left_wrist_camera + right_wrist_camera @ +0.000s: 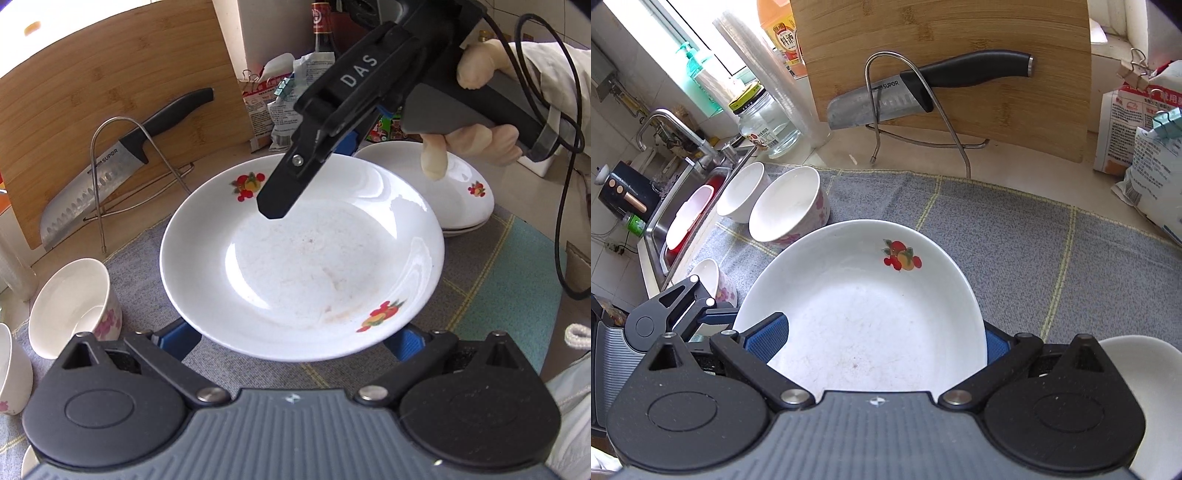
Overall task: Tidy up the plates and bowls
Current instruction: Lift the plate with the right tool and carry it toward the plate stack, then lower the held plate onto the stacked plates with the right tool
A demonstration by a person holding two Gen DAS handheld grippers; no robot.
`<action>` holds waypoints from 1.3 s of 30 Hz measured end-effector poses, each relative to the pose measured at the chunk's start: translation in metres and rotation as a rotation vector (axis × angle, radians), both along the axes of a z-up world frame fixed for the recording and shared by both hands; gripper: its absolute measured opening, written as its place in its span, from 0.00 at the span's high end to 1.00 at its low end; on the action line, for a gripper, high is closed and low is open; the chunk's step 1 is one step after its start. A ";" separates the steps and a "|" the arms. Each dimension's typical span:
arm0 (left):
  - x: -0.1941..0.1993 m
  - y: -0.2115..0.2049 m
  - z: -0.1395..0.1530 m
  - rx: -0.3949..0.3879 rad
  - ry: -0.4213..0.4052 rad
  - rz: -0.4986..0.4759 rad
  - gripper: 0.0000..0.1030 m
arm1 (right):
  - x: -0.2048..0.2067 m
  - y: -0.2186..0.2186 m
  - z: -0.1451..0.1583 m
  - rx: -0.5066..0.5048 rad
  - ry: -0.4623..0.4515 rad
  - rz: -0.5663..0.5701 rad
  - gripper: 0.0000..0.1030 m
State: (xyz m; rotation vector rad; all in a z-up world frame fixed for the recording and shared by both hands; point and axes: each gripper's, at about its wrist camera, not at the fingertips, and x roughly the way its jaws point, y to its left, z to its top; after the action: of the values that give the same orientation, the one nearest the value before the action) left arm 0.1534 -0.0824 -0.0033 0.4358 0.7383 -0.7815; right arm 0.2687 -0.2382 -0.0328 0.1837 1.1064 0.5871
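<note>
right hand-held gripper (882,341): clamped on far rim of white fruit-print ceramic plate (303,258), frame centre | left hand-held gripper (295,341): fingers apart astride near rim | stacked white plates (461,195) upper right, nearer right hand | grey checked cloth (1015,236) on desk

Both cameras sit close above the fruit-print plate (303,258), looking steeply down. The left faces across it toward the right; both share the plate and cutting board (945,74).

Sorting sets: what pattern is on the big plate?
White plate with red-and-orange fruit motifs; left wrist view.
</note>
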 end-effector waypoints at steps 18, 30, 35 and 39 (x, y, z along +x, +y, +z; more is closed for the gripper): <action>0.002 -0.051 -0.005 -0.007 0.000 -0.215 0.01 | -0.057 -0.063 0.010 -0.014 -0.019 -0.208 0.00; -0.006 -0.101 -0.008 -0.007 0.011 -0.361 0.01 | -0.088 -0.110 0.007 -0.032 -0.021 -0.358 0.00; -0.006 -0.117 -0.013 -0.007 0.017 -0.403 0.01 | -0.095 -0.128 0.004 -0.040 -0.018 -0.401 0.00; -0.008 -0.124 -0.016 -0.007 0.026 -0.423 0.01 | -0.098 -0.139 0.000 -0.038 -0.010 -0.430 0.00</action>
State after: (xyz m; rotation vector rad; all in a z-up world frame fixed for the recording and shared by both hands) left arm 0.1453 -0.2069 -0.0197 0.5863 0.6751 -1.1866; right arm 0.1703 -0.3771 -0.0333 0.3743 1.0272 0.1822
